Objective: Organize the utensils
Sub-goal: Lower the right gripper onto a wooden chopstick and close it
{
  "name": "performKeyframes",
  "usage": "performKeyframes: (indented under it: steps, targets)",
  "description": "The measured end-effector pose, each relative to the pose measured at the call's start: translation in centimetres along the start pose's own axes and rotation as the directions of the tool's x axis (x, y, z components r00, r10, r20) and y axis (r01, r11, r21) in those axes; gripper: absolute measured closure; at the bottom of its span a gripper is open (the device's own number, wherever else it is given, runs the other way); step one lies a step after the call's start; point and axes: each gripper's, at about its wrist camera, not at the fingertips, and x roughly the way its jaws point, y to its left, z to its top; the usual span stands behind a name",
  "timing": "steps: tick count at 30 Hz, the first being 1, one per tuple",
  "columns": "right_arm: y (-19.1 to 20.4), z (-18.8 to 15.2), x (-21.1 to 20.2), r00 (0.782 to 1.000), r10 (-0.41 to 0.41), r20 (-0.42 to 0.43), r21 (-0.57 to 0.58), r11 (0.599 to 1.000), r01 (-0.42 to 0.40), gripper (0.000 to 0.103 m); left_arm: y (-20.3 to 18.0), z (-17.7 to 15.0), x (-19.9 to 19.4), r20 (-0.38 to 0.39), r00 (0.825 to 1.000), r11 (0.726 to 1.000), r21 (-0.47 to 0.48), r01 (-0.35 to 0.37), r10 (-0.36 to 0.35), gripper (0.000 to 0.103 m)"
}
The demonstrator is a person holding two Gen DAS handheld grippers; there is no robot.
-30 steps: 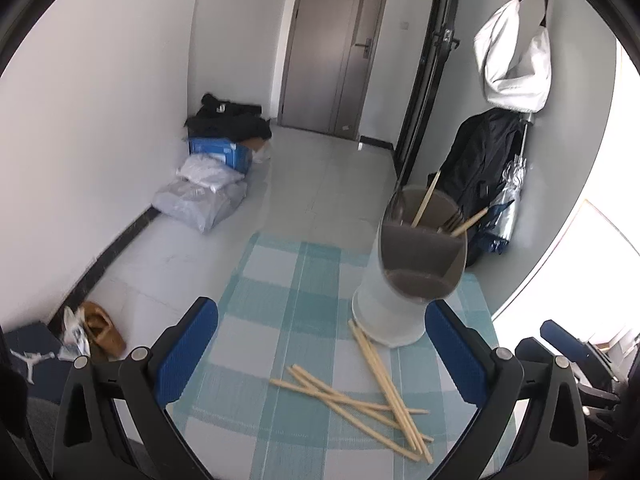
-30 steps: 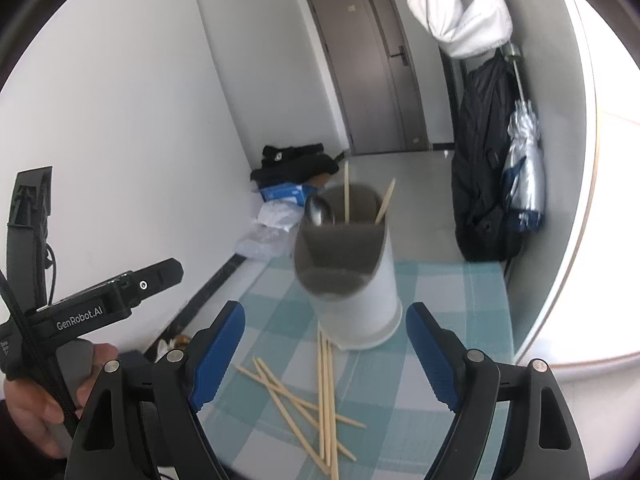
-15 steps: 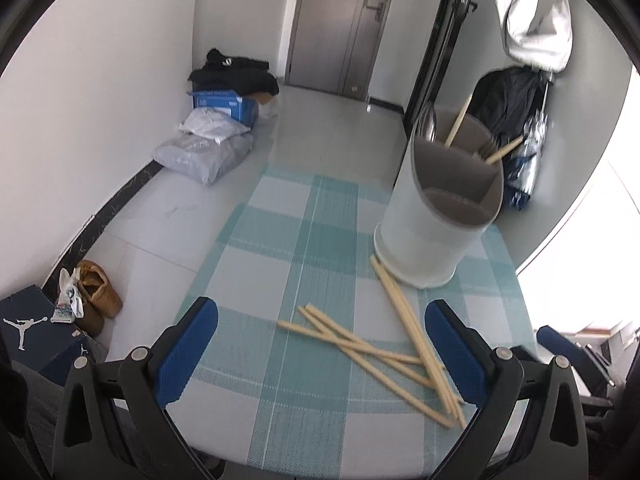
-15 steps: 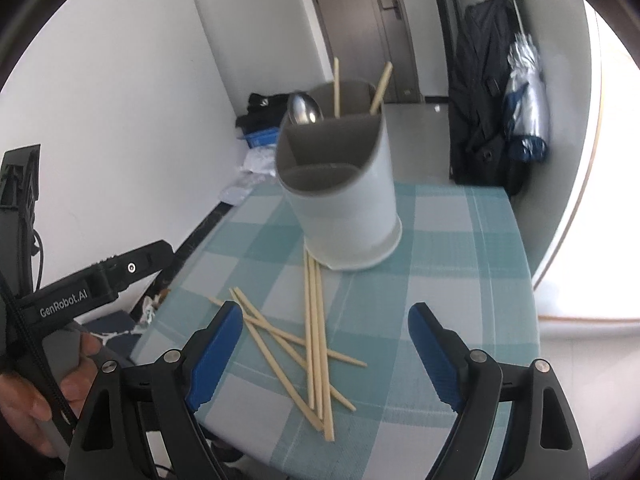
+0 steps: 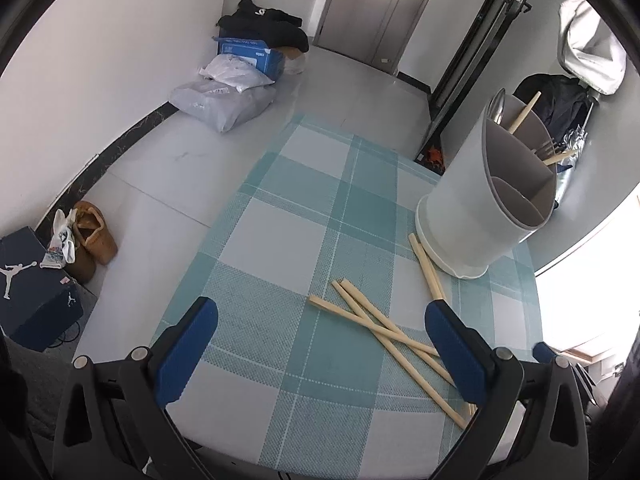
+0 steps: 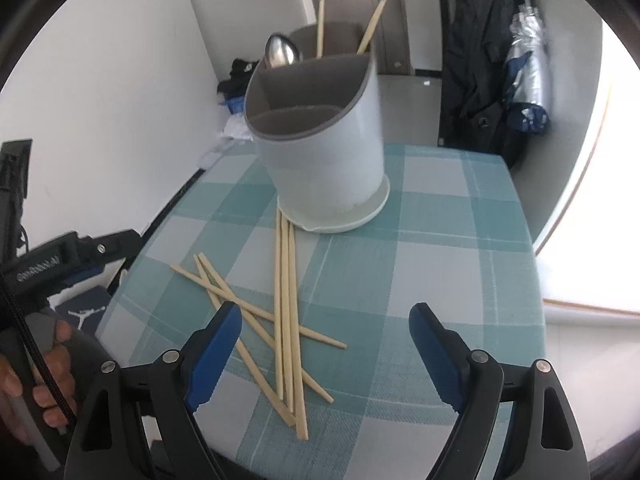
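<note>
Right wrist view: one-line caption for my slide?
Open right gripper above loose chopsticks lying before the white utensil holder on a checked tablecloth.

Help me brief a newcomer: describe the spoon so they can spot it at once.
On the checked tablecloth stands a white utensil holder with grey compartments. The spoon stands in its back left compartment in the right wrist view, bowl up. It is shiny metal, unlike the pale wooden chopsticks beside it.

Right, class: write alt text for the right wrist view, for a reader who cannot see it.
Six loose wooden chopsticks lie crossed on a teal checked tablecloth, below the open right gripper. Behind them stands a white utensil holder with a spoon and two chopsticks inside.
</note>
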Motion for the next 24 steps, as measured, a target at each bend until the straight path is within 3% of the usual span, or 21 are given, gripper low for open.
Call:
performKeyframes:
  steps: [7, 9, 12, 16, 19, 24]
  targets:
    - [1.1, 2.2, 4.1, 0.994, -0.048, -0.102, -0.082, 0.996, 0.039, 0.021, 0.9, 0.4, 0.7, -0.037, 0.999, 1.0, -0.026, 0.005, -0.006, 0.001]
    - [1.2, 2.7, 5.4, 0.99, -0.06, -0.13, -0.101, 0.994, 0.047, 0.036, 1.3, 0.6, 0.9, -0.045, 0.999, 0.999, -0.036, 0.004, -0.006, 0.001]
    - [1.2, 3.0, 7.2, 0.981, -0.062, -0.182, -0.114, 0.993, 0.041, 0.05, 2.0, 0.8, 1.0, -0.042, 0.999, 0.999, -0.047, -0.002, 0.0, 0.001]
    - [1.3, 3.1, 7.8, 0.981, -0.044, -0.188, -0.117, 0.993, 0.023, 0.059, 2.6, 1.0, 1.6, -0.063, 0.998, 0.997, -0.074, -0.005, 0.0, 0.001]
    - [1.6, 3.4, 7.9, 0.981, -0.041, -0.192, -0.131, 0.991, 0.016, 0.078, 2.8, 1.2, 1.6, -0.059, 0.998, 0.997, -0.079, -0.006, 0.001, 0.001]
    - [2.7, 3.8, 8.2, 0.976, -0.037, -0.215, -0.182, 0.983, -0.003, 0.08, 2.9, 1.3, 1.5, -0.057, 0.998, 0.997, -0.083, -0.005, 0.0, 0.001]
